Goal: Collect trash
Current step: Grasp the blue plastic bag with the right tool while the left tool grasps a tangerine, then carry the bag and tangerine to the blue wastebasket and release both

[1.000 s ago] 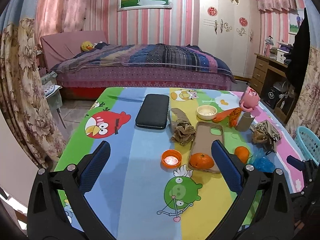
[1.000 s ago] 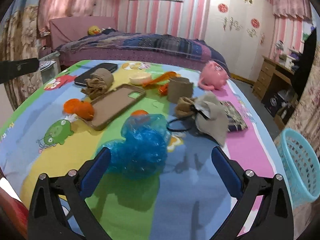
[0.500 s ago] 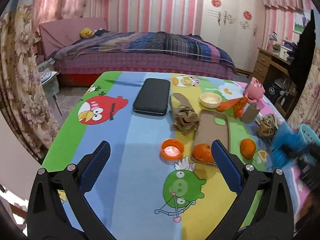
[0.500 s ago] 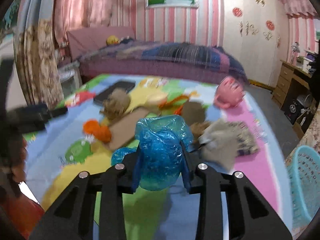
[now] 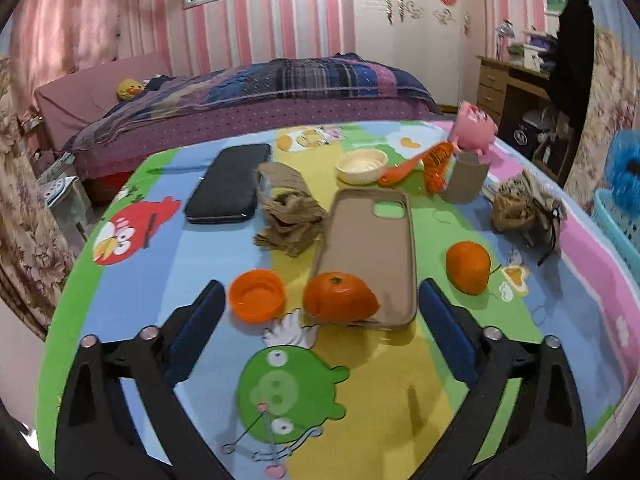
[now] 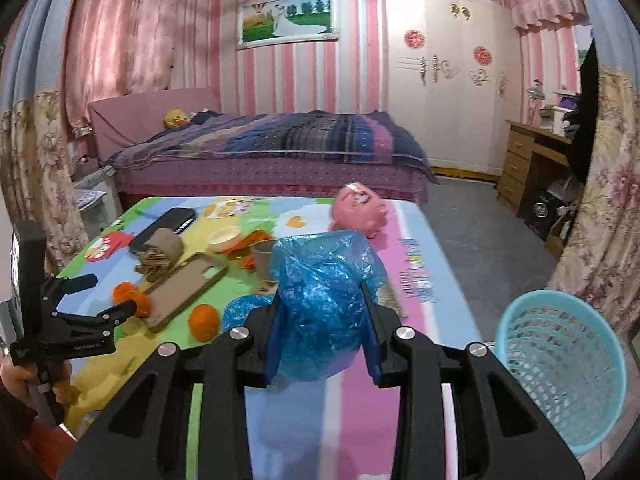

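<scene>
A pink-striped bedroom holds a bed (image 6: 280,148) behind a table (image 5: 168,280) covered in a bright cartoon cloth. In the right wrist view the right gripper (image 6: 324,320) is clamped on a crumpled blue bag (image 6: 324,300), its pads pressing in from both sides so the plastic bulges up above the fingers; the bag is lifted off the cloth, over the table's right, pink part. A teal basket (image 6: 560,368) stands on the floor just off the table's right edge, lower right of the held bag and apart from it. More blue plastic (image 6: 244,312) shows to the left of the gripper's fingers; whether it belongs to the same bag is hard to tell. In the left wrist view the left gripper (image 5: 316,312) hangs low over the near part of the table, its jaws wide and closing, with nothing pressed by the pads: an orange cap (image 5: 256,296) and a tangerine (image 5: 340,298) lie between and just ahead of the fingertips. The tangerine rests on the near end of a tan phone case (image 5: 368,248). Beyond these lie crumpled brown paper (image 5: 288,220), a black phone (image 5: 230,184), a small bowl (image 5: 362,166), a cardboard tube (image 5: 466,178) and a pink toy (image 5: 474,128). A second tangerine (image 5: 468,266) sits to the right of the case, near a brown bundle (image 5: 520,204). A hand (image 6: 24,380) grips the left gripper's handle at the left edge of the right wrist view.
</scene>
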